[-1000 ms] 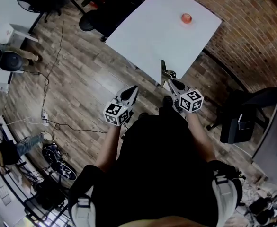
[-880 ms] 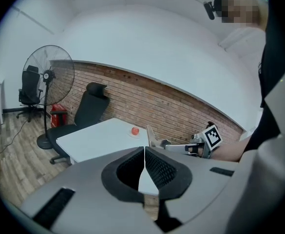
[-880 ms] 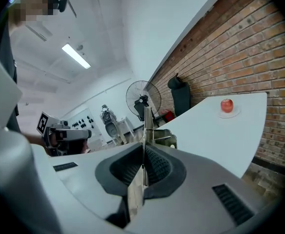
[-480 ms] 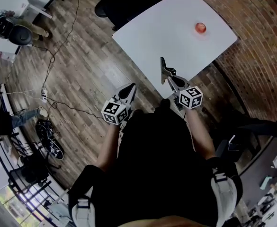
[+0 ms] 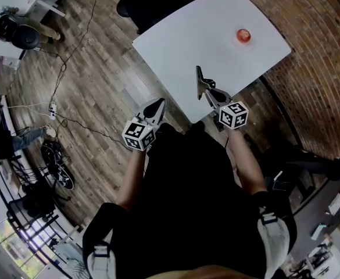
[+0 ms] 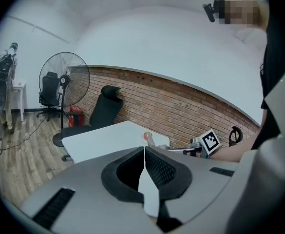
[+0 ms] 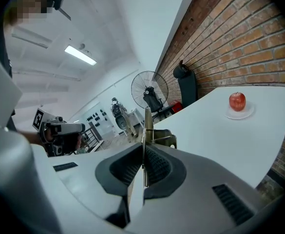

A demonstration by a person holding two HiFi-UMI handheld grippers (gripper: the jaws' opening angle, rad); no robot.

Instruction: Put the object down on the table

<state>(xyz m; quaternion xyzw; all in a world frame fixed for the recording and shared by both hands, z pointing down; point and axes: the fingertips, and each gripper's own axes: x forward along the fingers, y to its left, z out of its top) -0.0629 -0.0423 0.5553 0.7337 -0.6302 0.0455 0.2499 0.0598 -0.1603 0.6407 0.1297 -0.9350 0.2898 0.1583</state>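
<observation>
My right gripper (image 5: pixel 208 95) is shut on a thin flat metal piece with a clip-like bracket (image 5: pixel 199 81), which stands edge-up from the jaws over the near edge of the white table (image 5: pixel 193 34). In the right gripper view the metal piece (image 7: pixel 149 126) sticks out past the fingertips (image 7: pixel 143 152) above the tabletop (image 7: pixel 220 135). My left gripper (image 5: pixel 157 105) is shut with nothing in it, held off the table's near-left edge above the floor. Its jaws (image 6: pixel 144 151) meet tip to tip.
A red apple (image 5: pixel 243 35) on a small saucer sits near the table's far right corner, also the apple (image 7: pixel 237 101). Brick wall (image 5: pixel 315 51) borders the table's right side. A black office chair (image 6: pixel 103 108) and a standing fan (image 6: pixel 64 79) are beyond it.
Both grippers have moved forward toward the table. The metal piece in the right gripper now reaches over the table's near edge. Neither grip has changed.
</observation>
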